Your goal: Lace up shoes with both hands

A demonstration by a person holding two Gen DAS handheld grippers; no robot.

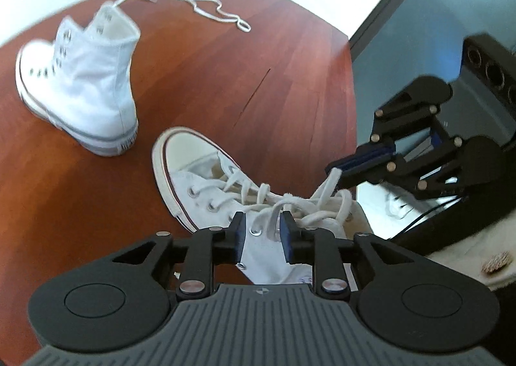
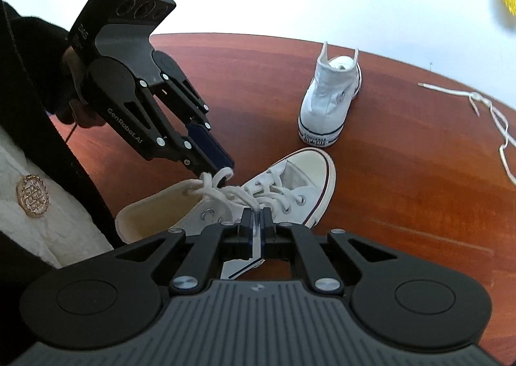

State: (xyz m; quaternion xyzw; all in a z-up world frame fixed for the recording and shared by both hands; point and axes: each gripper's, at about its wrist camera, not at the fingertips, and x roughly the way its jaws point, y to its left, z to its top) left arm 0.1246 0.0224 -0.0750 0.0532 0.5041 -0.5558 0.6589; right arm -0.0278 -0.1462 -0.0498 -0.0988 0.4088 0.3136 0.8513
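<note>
Our left hand-held gripper point(image 1: 262, 233) stands apart around a lace point(image 1: 272, 221). Right hand-held gripper point(image 2: 257, 221) clamps a lace end point(image 2: 256, 235), shoe point(image 2: 290, 185) just ahead.

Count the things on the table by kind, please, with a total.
Shoes: 2 — near shoe, far shoe
Loose laces: 1 — loose lace
Total: 3

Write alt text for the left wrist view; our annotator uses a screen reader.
The left gripper hangs open around a lace strand of the laced shoe, a white high-top on a wooden table. At right, the right gripper is shut on a lace end. Behind stand an unlaced shoe and a loose lace.
</note>
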